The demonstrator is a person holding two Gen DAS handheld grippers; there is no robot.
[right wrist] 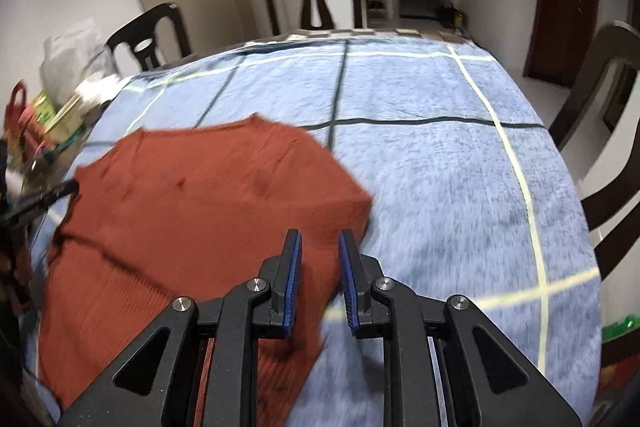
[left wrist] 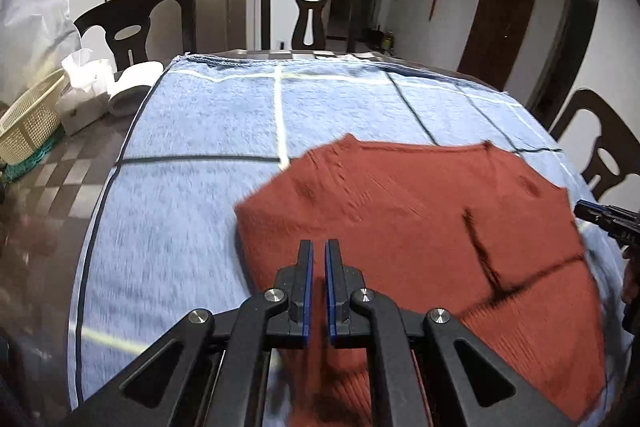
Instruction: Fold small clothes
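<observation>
Rust-red knit garment (left wrist: pixel 420 219) spread flat on blue checked towel (left wrist: pixel 192 131) covering table, partly folded, angled edges toward far side. Left gripper (left wrist: pixel 318 247) above garment's near part, jaws nearly closed, narrow slit between blue pads, nothing gripped. Right gripper (right wrist: pixel 320 239) over garment's right corner, jaws partly apart, cloth visible between them; grip on fabric impossible to tell. Dark chairs (left wrist: pixel 308 11) round table

Ribbed knit rust sweater (left wrist: pixel 420 211) on fuzzy blue terry blanket (left wrist: pixel 192 131).
</observation>
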